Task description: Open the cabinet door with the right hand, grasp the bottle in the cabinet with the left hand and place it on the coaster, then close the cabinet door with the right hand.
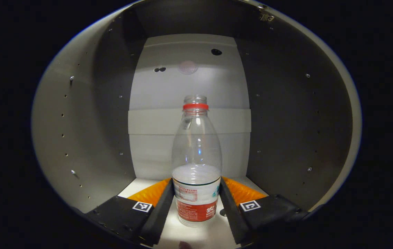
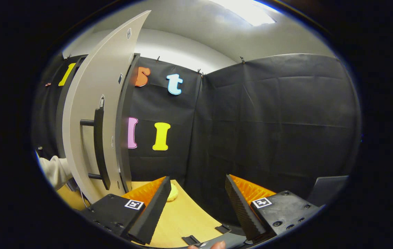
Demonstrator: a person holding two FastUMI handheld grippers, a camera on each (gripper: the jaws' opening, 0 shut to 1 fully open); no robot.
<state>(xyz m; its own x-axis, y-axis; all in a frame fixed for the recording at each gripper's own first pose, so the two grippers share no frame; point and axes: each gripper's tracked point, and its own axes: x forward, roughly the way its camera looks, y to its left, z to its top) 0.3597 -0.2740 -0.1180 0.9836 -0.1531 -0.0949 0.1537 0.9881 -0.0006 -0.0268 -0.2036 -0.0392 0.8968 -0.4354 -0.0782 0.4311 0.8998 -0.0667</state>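
A clear plastic bottle (image 1: pixel 196 152) with a red neck ring, no cap and a red-and-white label stands upright on the pale floor of the cabinet (image 1: pixel 89 138), in the left gripper view. My left gripper (image 1: pixel 197 181) reaches inside the cabinet, and both fingers lie against the bottle's lower sides at the label. In the right gripper view the grey cabinet door (image 2: pixel 92 114) stands open at the left with its black bar handle (image 2: pixel 100 148) facing me. My right gripper (image 2: pixel 197 178) is open, apart from the door, with nothing between its fingers.
A wooden table top (image 2: pixel 179 218) lies under the right gripper, with a small yellow thing (image 2: pixel 173 192) behind the left finger. A light sleeve (image 2: pixel 56 171) shows left of the door. The cabinet's side walls (image 1: pixel 286 131) close in on both sides of the bottle.
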